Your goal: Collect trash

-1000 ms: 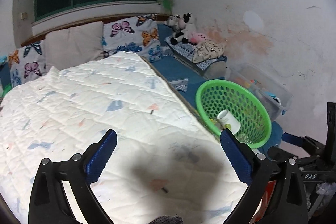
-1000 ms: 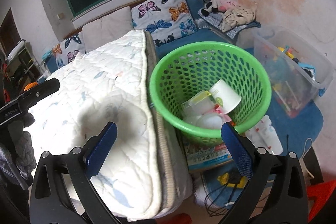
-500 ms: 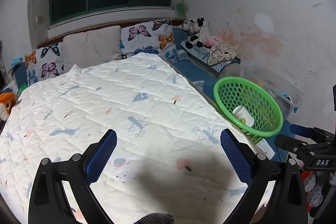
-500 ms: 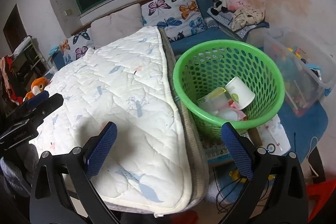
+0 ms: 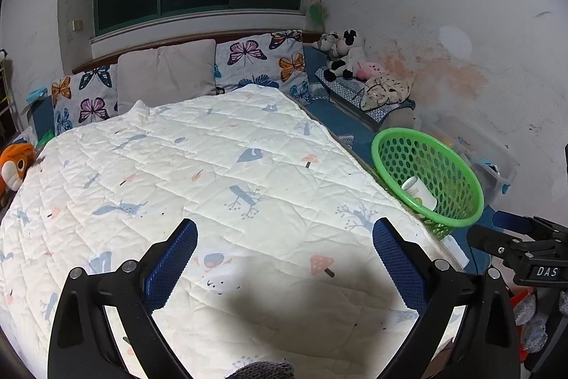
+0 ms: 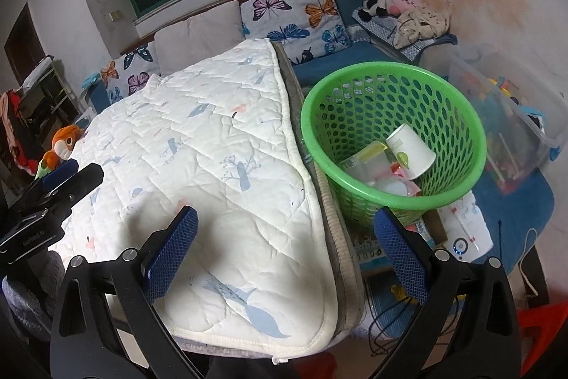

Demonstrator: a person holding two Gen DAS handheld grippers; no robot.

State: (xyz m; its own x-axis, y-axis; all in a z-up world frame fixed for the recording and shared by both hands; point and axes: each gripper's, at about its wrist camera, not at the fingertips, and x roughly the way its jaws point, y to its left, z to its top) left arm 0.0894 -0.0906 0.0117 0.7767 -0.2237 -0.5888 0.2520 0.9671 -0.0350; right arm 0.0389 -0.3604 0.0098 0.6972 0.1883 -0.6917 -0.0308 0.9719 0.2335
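Quilted white bedspread [image 5: 220, 173], perforated green plastic basket [image 6: 458, 116], paper cup [image 6: 410, 150] and seemingly plastic wrappers inside, both grippers' fingers apart, empty.

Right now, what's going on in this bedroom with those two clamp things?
A person is holding a two-finger gripper in each hand over a bed with a white quilt, collecting trash. Both the left gripper and the right gripper are open and empty. The green basket beside the bed already holds a paper cup and some wrappers. No loose trash shows on the quilt.
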